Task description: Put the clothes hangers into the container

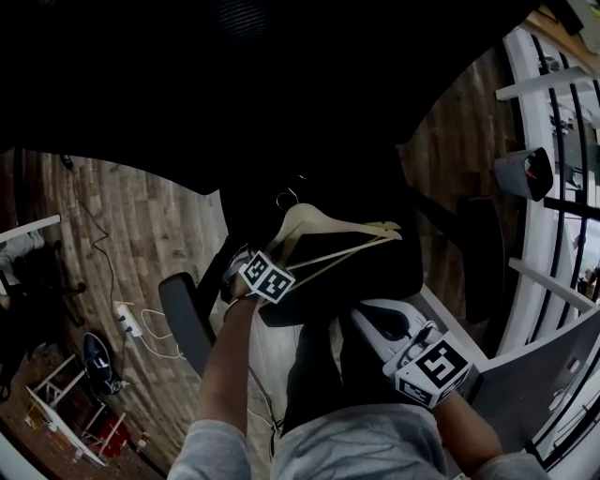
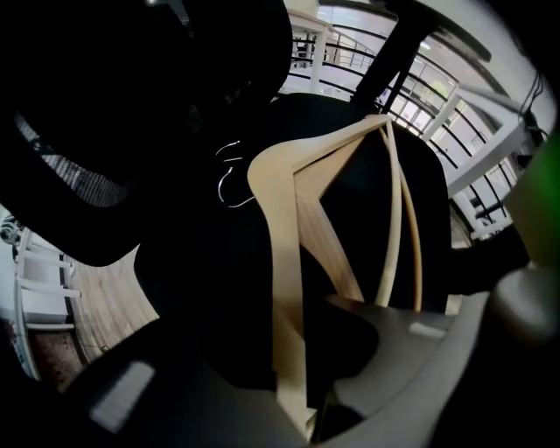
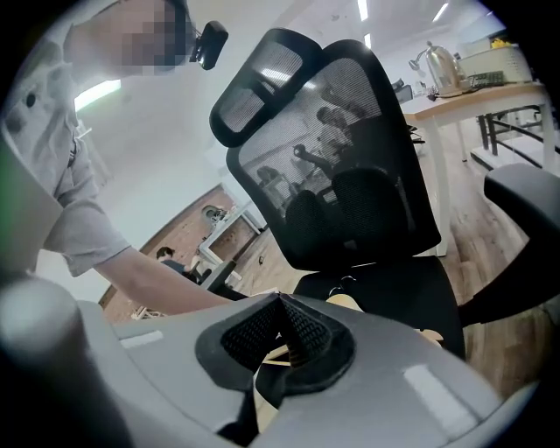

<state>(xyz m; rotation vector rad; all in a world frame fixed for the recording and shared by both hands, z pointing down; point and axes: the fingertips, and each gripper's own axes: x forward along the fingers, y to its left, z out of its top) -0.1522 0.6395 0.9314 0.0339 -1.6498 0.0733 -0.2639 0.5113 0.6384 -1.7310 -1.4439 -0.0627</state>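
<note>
Over a black chair (image 3: 367, 175), left gripper (image 2: 308, 418) fingers clamp a hanger (image 2: 278, 262) between them; right gripper (image 3: 282, 308) fingers are pressed together, empty.

Wood-plank floor (image 1: 122, 225) noted across the left of the head view; in the right gripper view, a black mesh-backed office chair (image 3: 332, 149) stands at centre, white wall (image 3: 166, 140) to its left, ceiling strip lights (image 3: 363, 9) at top, pale table (image 3: 477, 96) upper right.

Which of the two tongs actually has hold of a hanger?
The left tongs: their jaws clamp one arm of a pale wooden hanger on the chair seat. The right tongs are shut on nothing.
</note>
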